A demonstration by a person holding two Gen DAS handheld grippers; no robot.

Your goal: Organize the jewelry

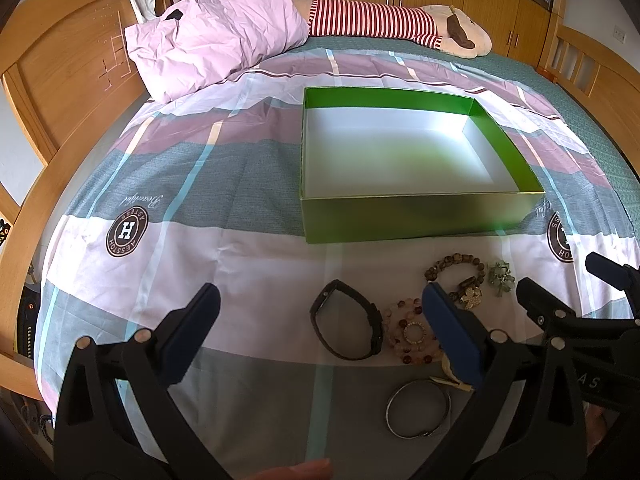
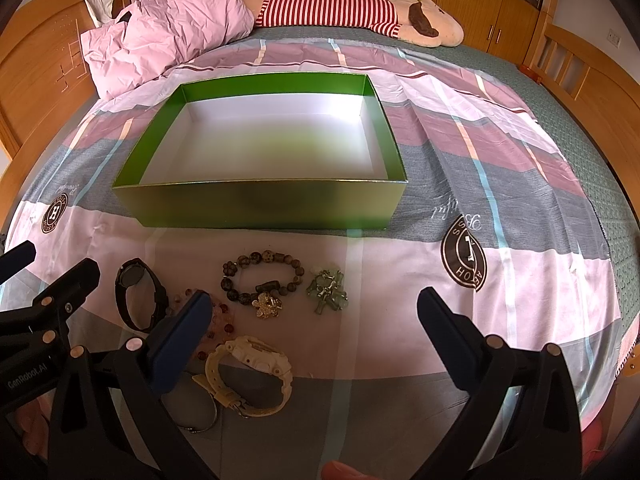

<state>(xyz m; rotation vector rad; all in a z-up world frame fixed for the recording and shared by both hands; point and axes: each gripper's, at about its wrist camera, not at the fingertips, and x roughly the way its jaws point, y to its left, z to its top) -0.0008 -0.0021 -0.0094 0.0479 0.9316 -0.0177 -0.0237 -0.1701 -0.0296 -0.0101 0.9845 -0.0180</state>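
Both grippers are spread wide and grip nothing: the left gripper [image 1: 320, 320] fills the lower half of the left wrist view, and the right gripper [image 2: 314, 316] fills the lower half of the right wrist view.

Work from the largest item down. You have the bedspread [image 2: 500, 152] as the working surface across both frames. The green box [image 2: 260, 204] sits at the centre of the right wrist view, open-topped and with nothing inside; no jewelry has been sorted yet.

All the jewelry lies in a loose cluster on the near side of the box, between the box wall and your gripper tips:

- cream watch [image 2: 250, 372], lower centre, lying on its side, with the strap closed into a loop.
- black watch [image 1: 347, 322], lower centre of the left wrist view, between the left fingers.
- silver bangle [image 1: 418, 408], lying flat, lowest in the frame.
- brown bead bracelet [image 2: 260, 276], nearest the box.
- pink bead bracelet [image 1: 410, 332], partly hidden behind a finger.
- green charm cluster [image 2: 326, 290].
- gold flower charm [image 2: 268, 304], touching the brown bead bracelet.

The black watch lies straight ahead of the left gripper, already framed by its fingers, its loop running towards the box. Judge the left gripper the better placed for it.
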